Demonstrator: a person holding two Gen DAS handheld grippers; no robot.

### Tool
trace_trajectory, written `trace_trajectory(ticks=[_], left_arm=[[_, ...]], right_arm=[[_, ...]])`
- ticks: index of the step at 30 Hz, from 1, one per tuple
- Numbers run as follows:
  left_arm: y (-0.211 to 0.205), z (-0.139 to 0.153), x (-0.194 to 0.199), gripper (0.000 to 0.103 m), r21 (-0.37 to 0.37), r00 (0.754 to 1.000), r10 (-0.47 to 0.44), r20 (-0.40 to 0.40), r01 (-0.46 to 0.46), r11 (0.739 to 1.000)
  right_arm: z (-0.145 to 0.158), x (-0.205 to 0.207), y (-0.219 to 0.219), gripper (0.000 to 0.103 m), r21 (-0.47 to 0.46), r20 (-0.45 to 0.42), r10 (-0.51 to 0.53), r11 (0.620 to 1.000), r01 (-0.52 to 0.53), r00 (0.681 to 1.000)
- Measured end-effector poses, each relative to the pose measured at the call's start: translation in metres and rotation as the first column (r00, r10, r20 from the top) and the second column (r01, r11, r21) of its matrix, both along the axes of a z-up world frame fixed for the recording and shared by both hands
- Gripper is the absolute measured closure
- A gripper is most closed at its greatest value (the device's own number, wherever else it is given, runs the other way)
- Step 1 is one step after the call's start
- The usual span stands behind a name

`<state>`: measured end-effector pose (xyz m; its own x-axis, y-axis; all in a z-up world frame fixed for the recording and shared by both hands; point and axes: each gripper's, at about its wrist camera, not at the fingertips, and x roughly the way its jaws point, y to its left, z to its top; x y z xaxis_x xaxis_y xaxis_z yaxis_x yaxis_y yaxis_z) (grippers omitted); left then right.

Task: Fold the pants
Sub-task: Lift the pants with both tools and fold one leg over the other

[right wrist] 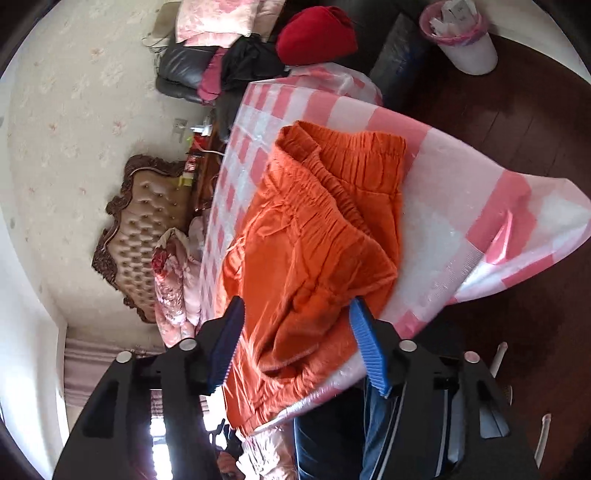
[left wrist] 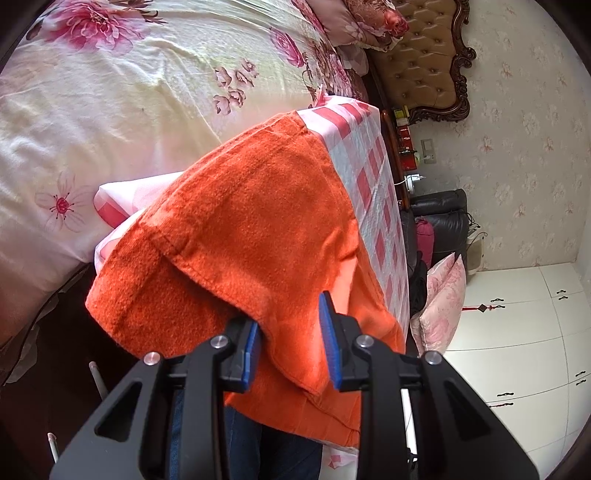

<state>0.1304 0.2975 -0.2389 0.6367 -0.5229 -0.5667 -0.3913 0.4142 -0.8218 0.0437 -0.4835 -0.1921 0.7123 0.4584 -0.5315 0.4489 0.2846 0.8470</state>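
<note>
Pants (left wrist: 251, 221), bright orange, lie folded on the desk (left wrist: 373, 173) under its pink-and-white checked cover, right in front of both tools.

Left tool (left wrist: 291, 343) first: its blue pads (left wrist: 327, 332) stand a little apart, and a fold of the orange cloth runs into the gap between them. The left pad sits just against the cloth's edge, the right pad shows clear of it, so no pinch here. Ahead of this tool the pants stretch away across the desk, a hemmed leg end off to its left hanging near the desk's edge. Beyond the pants to the left spreads the bed (left wrist: 110, 110) with its flowered sheet; far ahead stands a tufted headboard (left wrist: 424, 55).

Over to the right tool (right wrist: 295, 336): spread wide, pads (right wrist: 365, 350) well apart, and nothing gripped. Loose orange cloth bunches in the space between them, lying on the desk rather than held. The right pad rests just beside the cloth at the cover's edge. Straight ahead of this tool sits the gathered elastic waistband (right wrist: 343, 162), doubled over on itself, one band stacked on the other. Past the desk, up and to the right, a white bin (right wrist: 465, 40) with a pink liner stands on the dark floor, and a red cushion (right wrist: 317, 33) sits beyond the desk's far end.

Below both tools, blue jeans of the person show under the desk edge.
</note>
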Motion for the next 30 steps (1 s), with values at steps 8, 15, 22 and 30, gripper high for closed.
trace_trajectory(ticks=[8, 15, 22, 30], left_arm=[[0.007, 0.042, 0.027, 0.102, 0.089, 1.0, -0.027, -0.005, 0.027, 0.996], [0.002, 0.148, 0.122, 0.102, 0.164, 0.997, -0.075, -0.005, 0.074, 0.984], [-0.007, 0.116, 0.035, 0.102, 0.143, 0.993, -0.114, -0.009, 0.115, 0.983], [-0.006, 0.017, -0.021, 0.102, 0.071, 0.988, -0.123, -0.094, 0.13, 0.989]], right_arm=[[0.045, 0.05, -0.006, 0.085, -0.161, -0.022, 0.048, 0.986, -0.051, 0.999], [0.12, 0.164, -0.034, 0.087, -0.225, -0.013, 0.103, 0.969, -0.104, 0.995], [0.117, 0.107, -0.038, 0.087, -0.342, 0.066, 0.113, 0.936, -0.084, 0.991], [0.011, 0.048, -0.05, 0.087, -0.301, -0.095, 0.093, 0.946, -0.117, 0.991]])
